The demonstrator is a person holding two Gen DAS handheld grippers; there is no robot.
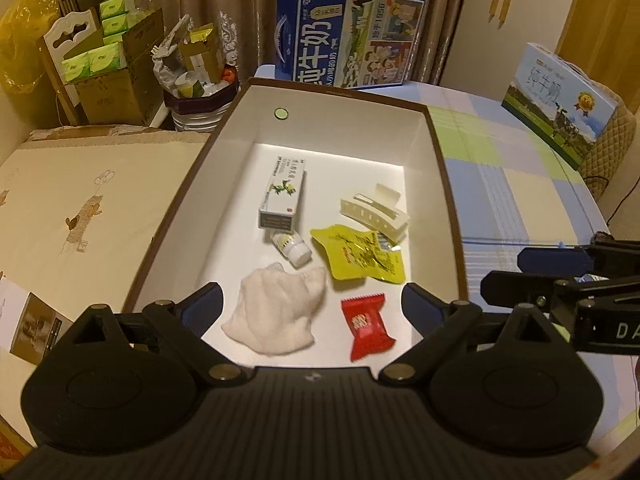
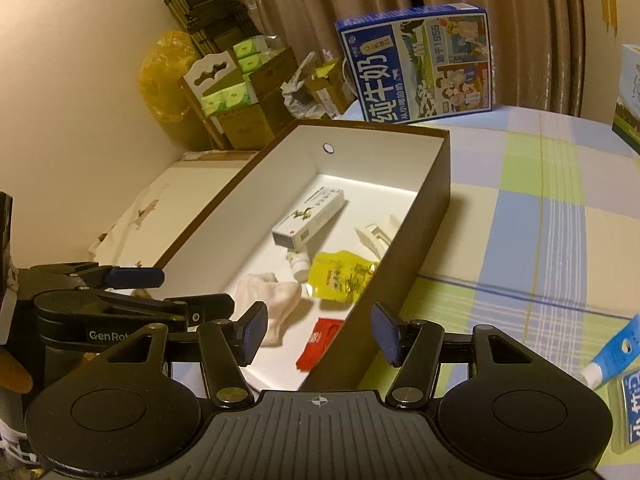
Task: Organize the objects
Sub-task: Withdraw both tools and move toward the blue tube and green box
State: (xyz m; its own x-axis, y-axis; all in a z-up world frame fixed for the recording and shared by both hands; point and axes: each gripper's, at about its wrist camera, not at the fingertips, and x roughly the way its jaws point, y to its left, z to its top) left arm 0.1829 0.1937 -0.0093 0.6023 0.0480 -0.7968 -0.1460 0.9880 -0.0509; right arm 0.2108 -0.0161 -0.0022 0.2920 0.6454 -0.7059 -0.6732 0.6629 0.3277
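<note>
Both grippers, left and right, gape empty over the box holding cloth, candy and pouch.

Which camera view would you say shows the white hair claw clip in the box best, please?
The left wrist view: the whole hair claw clip lies unobstructed, teeth visible. In the right wrist view the box wall hides most of the clip.
</note>
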